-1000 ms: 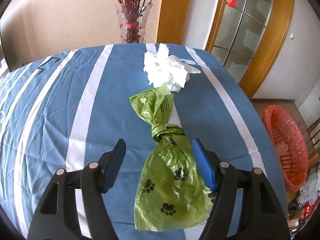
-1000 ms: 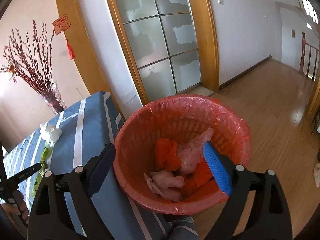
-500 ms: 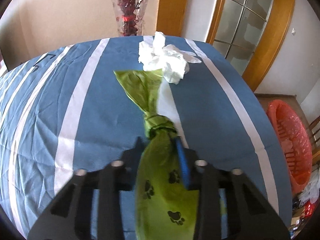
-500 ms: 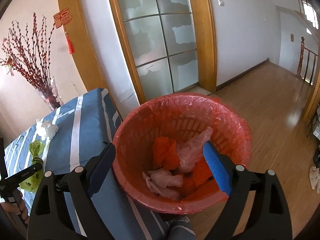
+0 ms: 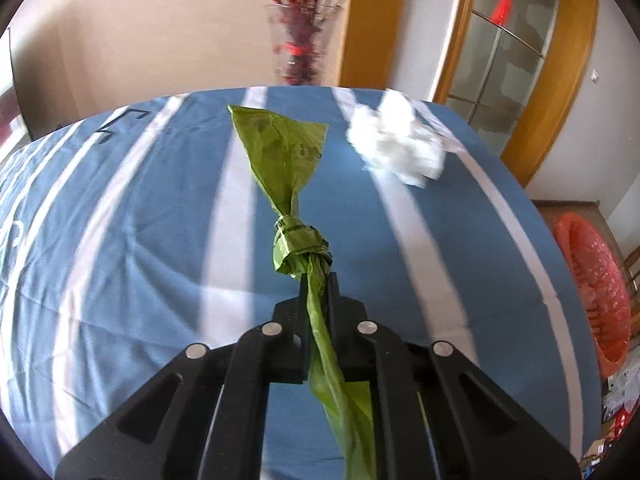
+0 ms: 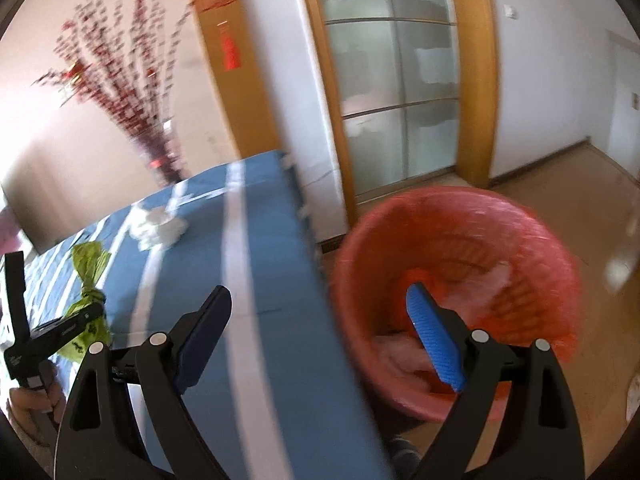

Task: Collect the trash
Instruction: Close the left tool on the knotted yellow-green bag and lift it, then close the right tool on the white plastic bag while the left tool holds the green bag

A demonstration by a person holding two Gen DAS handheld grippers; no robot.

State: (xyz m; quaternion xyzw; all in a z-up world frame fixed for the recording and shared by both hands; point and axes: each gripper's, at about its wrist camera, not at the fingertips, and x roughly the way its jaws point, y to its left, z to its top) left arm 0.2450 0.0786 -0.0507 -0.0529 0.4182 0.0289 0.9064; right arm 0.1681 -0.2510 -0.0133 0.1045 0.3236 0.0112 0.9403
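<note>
My left gripper point(image 5: 318, 280) is shut on the knotted green paw-print bag point(image 5: 298, 236), clamped just below the knot, and holds it above the blue striped tablecloth point(image 5: 140, 220). The bag also shows in the right wrist view point(image 6: 86, 280), held by the left gripper point(image 6: 90, 314). A crumpled white tissue point(image 5: 398, 144) lies on the cloth at the far right; it also shows in the right wrist view point(image 6: 158, 226). My right gripper point(image 6: 320, 332) is open and empty, between the table edge and the red-lined trash basket point(image 6: 532, 240). The basket point(image 5: 596, 292) sits beside the table.
A glass vase point(image 5: 300, 46) with red branches stands at the table's far edge. A wooden-framed glass door point(image 6: 392, 92) is behind the basket, with wood floor point(image 6: 580, 184) to the right. The basket holds pink and orange scraps point(image 6: 400, 356).
My left gripper closed on the green bag below its knot and lifted it, swinging left. My right gripper swung left, away from over the basket toward the table.
</note>
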